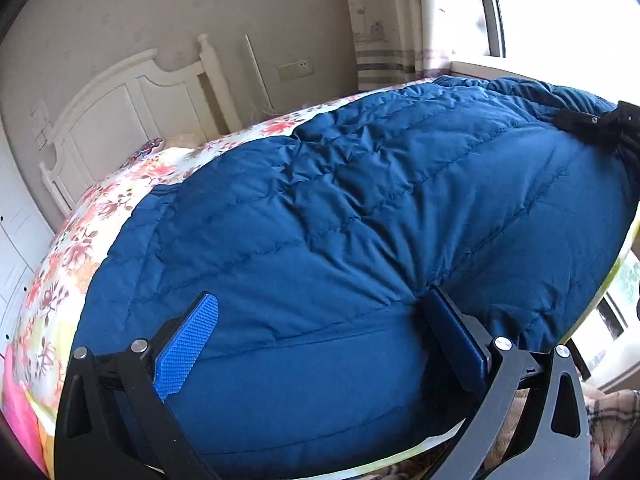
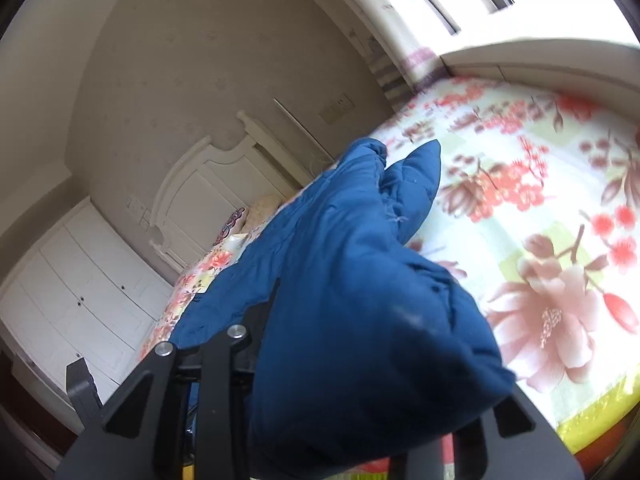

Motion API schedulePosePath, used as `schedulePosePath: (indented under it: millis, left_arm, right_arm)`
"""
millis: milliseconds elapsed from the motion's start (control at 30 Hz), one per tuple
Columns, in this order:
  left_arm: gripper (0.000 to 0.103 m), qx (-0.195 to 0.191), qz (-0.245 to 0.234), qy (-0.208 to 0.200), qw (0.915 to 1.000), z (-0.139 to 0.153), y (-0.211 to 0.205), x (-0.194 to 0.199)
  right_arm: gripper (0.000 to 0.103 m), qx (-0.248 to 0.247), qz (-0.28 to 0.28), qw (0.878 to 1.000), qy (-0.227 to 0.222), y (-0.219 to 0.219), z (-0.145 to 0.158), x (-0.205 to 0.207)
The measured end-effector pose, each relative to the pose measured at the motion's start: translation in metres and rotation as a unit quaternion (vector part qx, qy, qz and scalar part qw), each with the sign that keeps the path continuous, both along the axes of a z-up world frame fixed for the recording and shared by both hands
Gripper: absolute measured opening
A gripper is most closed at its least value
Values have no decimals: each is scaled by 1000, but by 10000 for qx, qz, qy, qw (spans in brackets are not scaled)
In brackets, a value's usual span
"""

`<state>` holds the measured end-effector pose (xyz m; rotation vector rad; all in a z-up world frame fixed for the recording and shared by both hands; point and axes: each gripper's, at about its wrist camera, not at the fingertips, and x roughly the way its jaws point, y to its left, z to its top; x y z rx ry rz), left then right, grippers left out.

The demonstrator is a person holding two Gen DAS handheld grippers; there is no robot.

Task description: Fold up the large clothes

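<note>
One blue quilted coat (image 1: pixel 340 216) — left gripper (image 1: pixel 320 328) jaws spread; right gripper (image 2: pixel 344 360) jaws clenching it

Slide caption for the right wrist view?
Right tool shut on a lifted blue coat above the floral bedsheet.

The left gripper (image 1: pixel 320 312) tilts downward with its jaws spread wide, the blue pad (image 1: pixel 188 352) bare. The right gripper (image 2: pixel 340 360) has its jaws clamped on blue padded cloth (image 2: pixel 360 280).

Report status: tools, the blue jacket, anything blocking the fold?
Left tool open over the jacket hem. Right tool shut on a bunched jacket end, lifted off the floral bedspread. Nothing in the way.
</note>
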<state>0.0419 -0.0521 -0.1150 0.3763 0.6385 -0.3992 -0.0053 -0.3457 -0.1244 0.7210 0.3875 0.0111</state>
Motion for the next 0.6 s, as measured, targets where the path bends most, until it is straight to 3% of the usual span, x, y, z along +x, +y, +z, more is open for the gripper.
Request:
schedulePosePath:
  millis: [67,167,233,300,400,467,500,567,600]
  left_arm:
    - [93,-173,-350,172,9991,4,6,-2]
    - [93,-62,-801,16,9968,9,11,-15]
    - [93,-209,-1178,102,9928,19,27,-20]
    - [94,-724,-1198,112,9901,35,57,-20]
    - [95,-1909,-354,-148,9809,72,151,-6]
    - [95,-2543,519,-439,9647,90,218,-1]
    - [95,-2789,905,-553,9544,97,249,-1]
    - [95,-3072,1345,-670,9397,105,293,-6]
    - [95,-3069,1494,-722,9372,107,304,-9]
  right_arm:
    - [30,-261,-29,9996,-53,7,9,-1]
    - [30,-996,-82,9947,-243,32,37,-1]
    - [30,-1649,3,9851,-492,61,64,1]
    - [30,-2552,185,9641,-714,104,94,9]
    - [30,-3811,586,9176,-969,182,124,25]
    - [30,-4682,965,8721,-1043,249,126,43]
    - [31,-4955,1127,8550,-1034,273,123,49]
    - [31,-5694,1580,8015,-917,336,102,66]
    - [32,-6135,1895,7624,-808,373,80,75]
